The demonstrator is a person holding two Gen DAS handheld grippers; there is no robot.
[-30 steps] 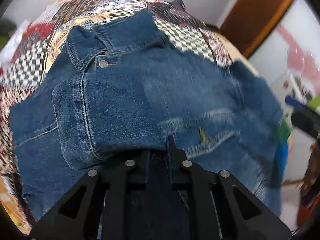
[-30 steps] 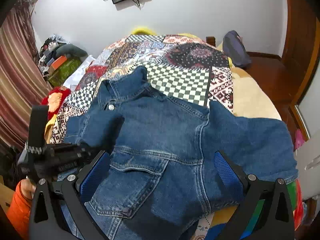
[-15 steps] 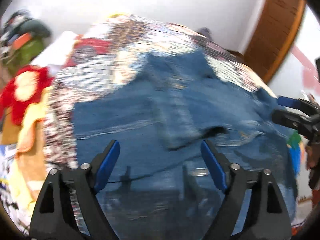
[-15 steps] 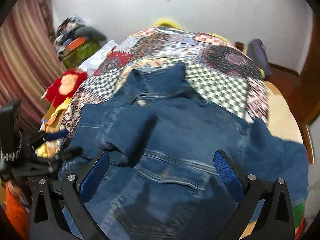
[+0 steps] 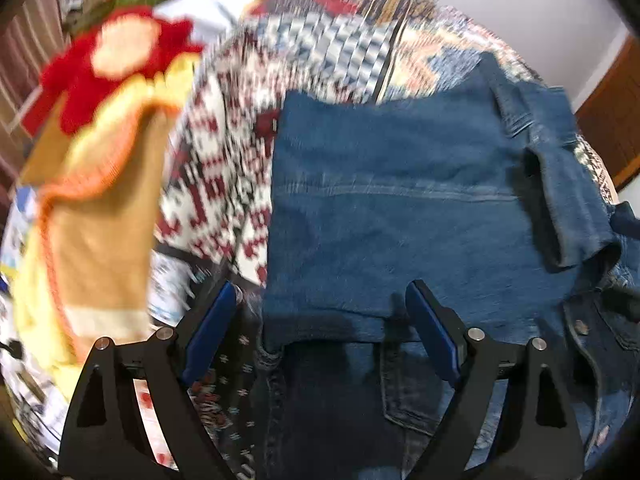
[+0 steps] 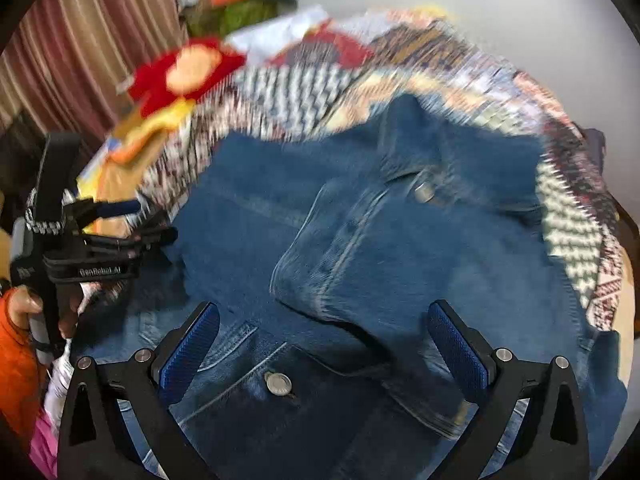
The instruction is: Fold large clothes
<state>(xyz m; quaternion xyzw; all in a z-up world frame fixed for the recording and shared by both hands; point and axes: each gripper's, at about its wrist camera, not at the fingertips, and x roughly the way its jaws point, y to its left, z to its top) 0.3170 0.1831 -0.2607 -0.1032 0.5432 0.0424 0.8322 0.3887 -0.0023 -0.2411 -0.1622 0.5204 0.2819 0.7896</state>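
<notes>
A blue denim jacket (image 5: 400,208) lies spread on a patchwork quilt (image 5: 320,52), one sleeve (image 5: 568,200) folded in over its body. My left gripper (image 5: 320,292) hovers open over the jacket's left side edge, and nothing is pinched between its blue pads. In the right wrist view the jacket (image 6: 400,260) fills the middle, its collar at the top and the folded sleeve across the chest. My right gripper (image 6: 324,312) stands open above the front placket near a metal button (image 6: 279,383). The left gripper (image 6: 156,220) shows at the far left, held by a hand (image 6: 24,308).
A red and yellow blanket (image 5: 100,120) lies heaped left of the jacket. Striped curtains (image 6: 80,40) and piled clothes (image 6: 240,4) stand behind it. A wooden door (image 5: 612,120) is at the right. The quilt (image 6: 572,232) runs on past the jacket's collar and right side.
My left gripper was shut on denim, then let go, opened wide and swung left to the jacket's side edge. The right gripper also swung left and lower, staying open.
</notes>
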